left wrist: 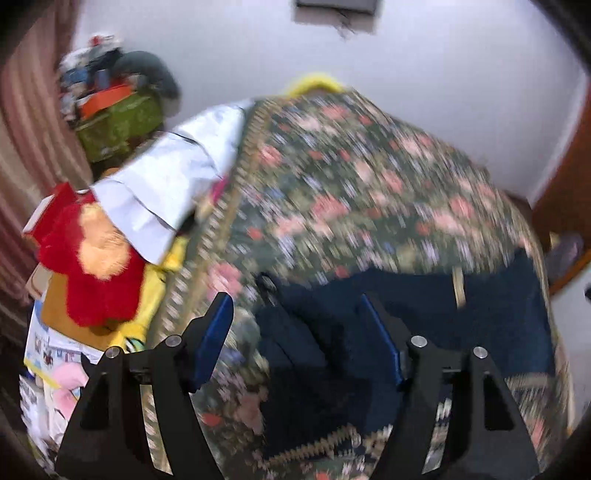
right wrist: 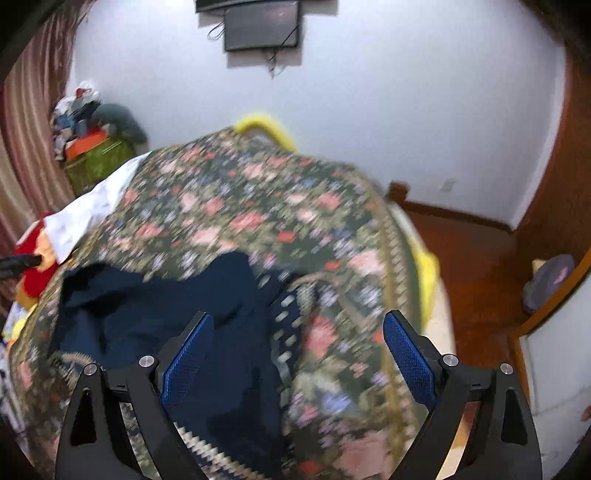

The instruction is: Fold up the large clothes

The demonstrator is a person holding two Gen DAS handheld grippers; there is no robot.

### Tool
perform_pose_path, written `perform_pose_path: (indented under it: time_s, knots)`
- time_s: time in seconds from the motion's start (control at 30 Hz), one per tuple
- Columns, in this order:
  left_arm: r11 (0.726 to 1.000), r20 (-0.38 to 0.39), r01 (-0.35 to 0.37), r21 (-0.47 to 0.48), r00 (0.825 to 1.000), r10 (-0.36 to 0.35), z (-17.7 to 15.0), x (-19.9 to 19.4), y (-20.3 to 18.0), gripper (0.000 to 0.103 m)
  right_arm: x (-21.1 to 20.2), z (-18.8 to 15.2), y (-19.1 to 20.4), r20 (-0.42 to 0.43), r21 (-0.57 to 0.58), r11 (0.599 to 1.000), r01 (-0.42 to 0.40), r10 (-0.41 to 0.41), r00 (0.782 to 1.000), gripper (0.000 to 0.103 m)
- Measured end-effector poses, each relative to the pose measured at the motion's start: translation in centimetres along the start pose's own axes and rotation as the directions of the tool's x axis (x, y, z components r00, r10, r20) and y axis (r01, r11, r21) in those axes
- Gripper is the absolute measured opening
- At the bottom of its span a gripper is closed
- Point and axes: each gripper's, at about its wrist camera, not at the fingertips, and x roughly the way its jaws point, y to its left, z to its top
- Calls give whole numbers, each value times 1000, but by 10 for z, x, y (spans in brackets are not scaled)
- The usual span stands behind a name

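Note:
A dark navy garment (left wrist: 498,314) lies crumpled on a bed covered by a floral bedspread (left wrist: 351,184). In the left wrist view my left gripper (left wrist: 295,306) hangs open above the garment's left part, and its blue pads (left wrist: 214,332) press on nothing. The right wrist view shows the same garment (right wrist: 147,306) spread across the near left of the bedspread (right wrist: 240,206). My right gripper (right wrist: 299,321) stands wide open over the garment's right edge, holding nothing. Both views are blurred.
A white cloth (left wrist: 166,184) and a red and orange plush toy (left wrist: 92,266) lie at the bed's left side. A green box piled with things (left wrist: 118,125) stands by the curtain. Right of the bed is wooden floor (right wrist: 472,266). A screen (right wrist: 262,26) hangs on the far wall.

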Motion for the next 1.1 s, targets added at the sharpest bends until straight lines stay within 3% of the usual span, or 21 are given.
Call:
perform_pose_path:
  time_s: [0.13,0.27,0.43,0.57,0.67,0.7,0.77,0.83,0.9,1.0,1.1]
  knots:
    - [988,-102,19,153,995,-4,-36,30,-30,74,24,-20,19,-86,-1,996,-89,89,992,92]
    - [967,-158,-77,243,980,118,-54,70,-48,74,60,-36,46,-164,-56,994,-95,85,983,92]
    - [976,-103,-153,154,980,170,-22,88,-30,74,91,-50,61,-186,-125,991,-46,22,982,92]
    - [980,-62,-185,70,980,189,25,93,-9,76,96,-47,50,-174,-98,994,-53,35,984,96]
    - [953,20,-298,47,954,298,52,86,-3,76,97,-45,39,-172,-77,996,-36,22,985,96]
    - [951,43,-307,28,951,305,58,80,1,76,97,-44,36,-172,-71,997,-31,18,985,96]
    - [962,48,-274,-17,960,275,62,69,6,76,94,-42,33,-176,-63,998,-20,9,984,96]
    - [985,45,-167,-37,985,169,54,57,7,76,87,-41,33,-169,-60,998,-25,15,986,96]
    - [997,12,-79,-8,997,79,39,52,0,76,76,-41,35,-152,-54,997,-54,45,987,96]
    - [997,-67,21,77,998,-16,7,48,-22,76,60,-42,42,-145,-25,991,-129,124,982,96]
    - [987,-134,105,123,987,-88,-26,47,-48,76,50,-49,57,-165,-32,982,-187,179,970,96]
